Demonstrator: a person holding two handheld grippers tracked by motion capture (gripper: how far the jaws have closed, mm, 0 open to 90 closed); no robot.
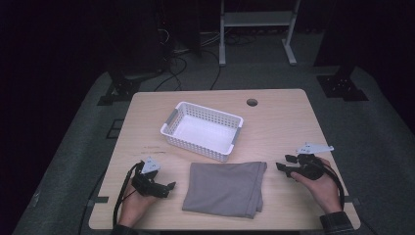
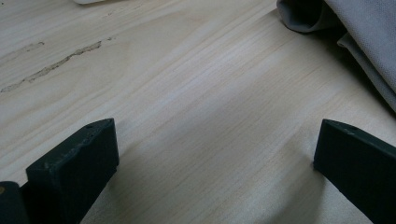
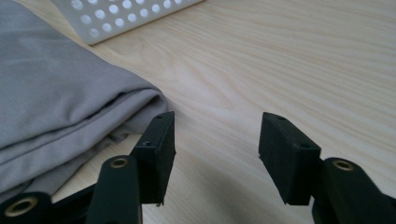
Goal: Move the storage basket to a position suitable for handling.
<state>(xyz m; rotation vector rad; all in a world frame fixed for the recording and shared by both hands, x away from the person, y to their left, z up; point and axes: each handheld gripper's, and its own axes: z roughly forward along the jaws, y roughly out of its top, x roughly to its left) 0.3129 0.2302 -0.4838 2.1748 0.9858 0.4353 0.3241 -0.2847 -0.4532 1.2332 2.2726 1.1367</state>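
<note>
A folded grey cloth (image 1: 225, 188) lies flat on the wooden table (image 1: 284, 127) near its front edge. Behind it stands a white perforated basket (image 1: 169, 128) with nothing in it. My left gripper (image 1: 170, 186) rests on the table just left of the cloth, pointing at it. In the left gripper view its jaws (image 2: 217, 135) stand wide apart over bare wood, with the cloth's edge (image 2: 364, 42) ahead to the right. My right gripper (image 1: 283, 164) hovers beside the cloth's right edge. Its jaws (image 3: 217, 126) are open, nothing between them, and the cloth's folded corner (image 3: 56, 93) lies just left of the left jaw.
The basket's wall (image 3: 130, 14) sits beyond the cloth in the right gripper view. A round cable hole (image 1: 252, 102) is at the table's back edge. Bare wood spreads to the right of the cloth. A white metal frame (image 1: 257, 29) and cables stand on the floor behind.
</note>
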